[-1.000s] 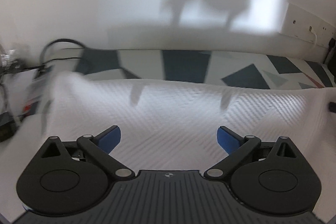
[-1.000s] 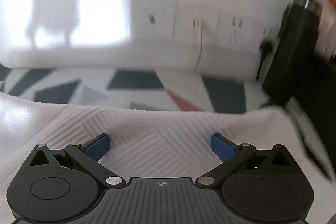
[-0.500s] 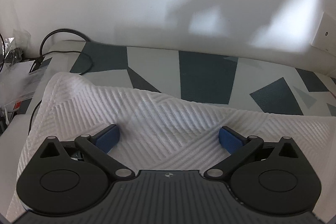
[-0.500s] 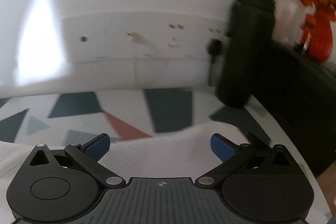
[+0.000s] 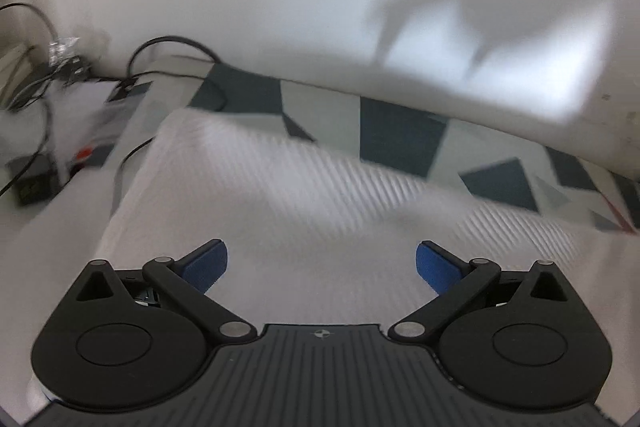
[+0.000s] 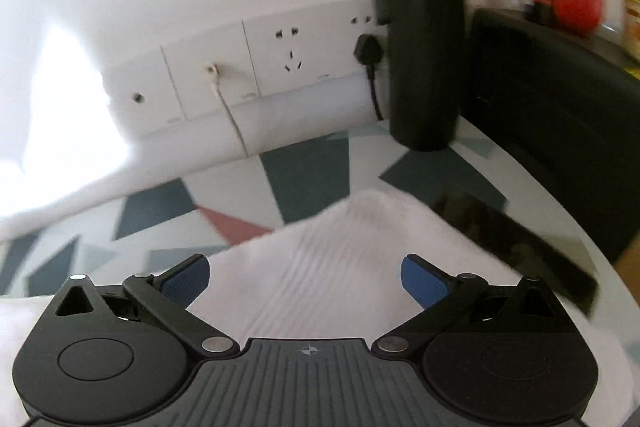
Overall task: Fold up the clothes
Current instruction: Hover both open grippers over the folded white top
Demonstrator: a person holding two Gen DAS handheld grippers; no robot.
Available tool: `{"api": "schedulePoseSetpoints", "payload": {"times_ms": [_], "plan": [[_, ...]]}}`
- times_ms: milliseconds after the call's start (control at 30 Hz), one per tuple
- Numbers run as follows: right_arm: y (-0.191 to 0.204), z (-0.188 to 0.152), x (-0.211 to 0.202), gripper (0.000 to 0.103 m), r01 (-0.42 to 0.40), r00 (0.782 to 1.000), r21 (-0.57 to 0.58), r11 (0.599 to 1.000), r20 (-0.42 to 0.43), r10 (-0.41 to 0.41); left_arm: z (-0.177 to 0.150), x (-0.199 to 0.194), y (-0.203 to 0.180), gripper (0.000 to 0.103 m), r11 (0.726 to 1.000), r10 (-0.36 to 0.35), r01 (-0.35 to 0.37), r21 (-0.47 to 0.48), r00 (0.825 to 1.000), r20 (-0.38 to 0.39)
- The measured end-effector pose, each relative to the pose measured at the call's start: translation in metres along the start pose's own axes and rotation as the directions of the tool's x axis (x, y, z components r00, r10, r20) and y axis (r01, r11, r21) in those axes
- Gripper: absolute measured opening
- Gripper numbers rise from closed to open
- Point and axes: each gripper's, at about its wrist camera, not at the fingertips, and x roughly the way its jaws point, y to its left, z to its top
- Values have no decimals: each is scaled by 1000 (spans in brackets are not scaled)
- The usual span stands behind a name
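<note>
The left gripper (image 5: pixel 318 265) hangs with its blue-padded fingers spread wide apart, holding nothing, above a white ribbed cloth (image 5: pixel 304 195) that lies directly beneath and ahead of it on a table covered in a grey, navy and red triangle pattern (image 5: pixel 396 135). Black cables (image 5: pixel 172 41) trail off to its left beside the wall. The right gripper (image 6: pixel 306 277) is likewise spread and empty, poised over a raised corner of the same cloth (image 6: pixel 344 247). Beyond stand a black bottle (image 6: pixel 422 39) and a row of wall sockets (image 6: pixel 280 55).
</note>
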Motion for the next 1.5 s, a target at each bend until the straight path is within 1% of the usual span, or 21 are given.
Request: {"api": "schedulePoseSetpoints", "payload": {"times_ms": [67,200,267,333,433,500,567,633,733,767,867,967,1000,1100,1333,1433,1500], "plan": [[0,-20,-28,102,-21,1000,1,1000,-10,21,-24,-32,9,102,999,-38,38,-8,999,10],[-6,-65,-76,102,-24,999,-11,1000,-43,24,-80,-86,30,102,992,-109,109,-56,994,16],[-9,-84,-92,102,-4,998,-14,1000,-57,3,-104,-104,40,102,987,-128,131,-93,991,38],[-12,-101,-101,102,33,997,-28,999,-68,-34,-118,-107,47,102,985,-136,139,-103,990,34],[-11,-117,-104,102,79,993,-85,993,-85,-86,-123,-101,55,97,994,-56,58,-94,998,27],[-9,-124,-106,102,95,991,-110,989,-81,-104,-123,-94,63,97,991,-30,33,-128,999,26],[-7,-128,-105,102,107,990,-116,987,-79,-117,-119,-81,71,97,987,-8,7,-160,1000,-4],[-4,-131,-102,102,121,988,-115,986,-78,-131,-115,-70,74,97,986,34,-41,-161,998,-46],[1,-136,-96,102,148,983,-98,984,-91,-157,-112,-63,76,102,982,46,-53,-183,998,-44],[2,-137,-94,102,154,982,-98,983,-93,-163,-112,-62,75,102,981,51,-60,-183,997,-50],[5,-142,-89,102,169,979,-100,980,-95,-179,-113,-58,64,103,986,102,-111,-127,992,-74],[1,-149,-89,102,165,981,-38,986,-94,-168,-113,-52,53,103,983,159,-167,-81,983,-95],[1,-152,-89,102,166,982,-40,985,-84,-169,-112,-51,52,103,981,169,-177,-77,981,-99],[4,-155,-89,102,172,982,-47,984,-69,-175,-111,-50,56,103,981,158,-168,-93,982,-103],[6,-152,-88,102,184,979,-30,983,-82,-185,-113,-51,54,103,982,157,-165,-91,983,-95],[3,-152,-88,102,169,982,-43,985,-79,-172,-112,-50,55,103,982,153,-162,-92,983,-101],[1,-149,-87,102,159,983,-48,986,-86,-163,-109,-51,57,103,984,137,-148,-94,984,-113]]}}
